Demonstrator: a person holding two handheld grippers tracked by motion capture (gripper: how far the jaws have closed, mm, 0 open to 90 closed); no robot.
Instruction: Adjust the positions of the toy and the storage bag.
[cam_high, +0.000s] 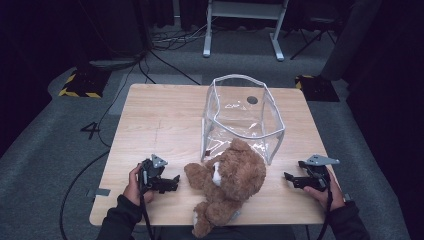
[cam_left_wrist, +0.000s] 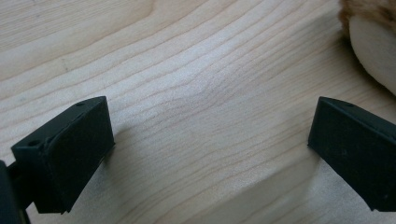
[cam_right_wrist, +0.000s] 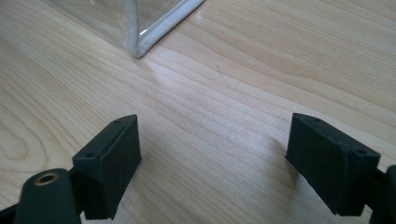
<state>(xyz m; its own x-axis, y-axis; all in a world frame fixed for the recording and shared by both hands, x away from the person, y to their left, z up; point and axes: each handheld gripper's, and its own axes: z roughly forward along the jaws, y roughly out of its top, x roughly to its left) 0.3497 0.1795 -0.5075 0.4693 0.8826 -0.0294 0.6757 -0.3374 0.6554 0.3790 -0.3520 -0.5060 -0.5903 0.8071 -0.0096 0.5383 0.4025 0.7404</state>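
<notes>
A brown teddy bear (cam_high: 227, 182) lies on the wooden table (cam_high: 160, 120) near its front edge, its head toward a clear plastic bag (cam_high: 242, 117) with a white rim that stands open behind it. My left gripper (cam_high: 172, 182) rests on the table just left of the bear's arm, jaws wide apart over bare wood. A bit of the bear's fur and pale paw (cam_left_wrist: 373, 42) shows at the top right of the left gripper view. My right gripper (cam_high: 290, 178) sits right of the bear, open and empty. The bag's corner (cam_right_wrist: 140, 39) lies ahead of the right gripper (cam_right_wrist: 212, 158).
Beyond the table are grey carpet, cables, a white desk frame (cam_high: 242, 30) and two black-and-yellow floor plates (cam_high: 80, 82). Bare wood lies to the left of the bag and along the table's front corners.
</notes>
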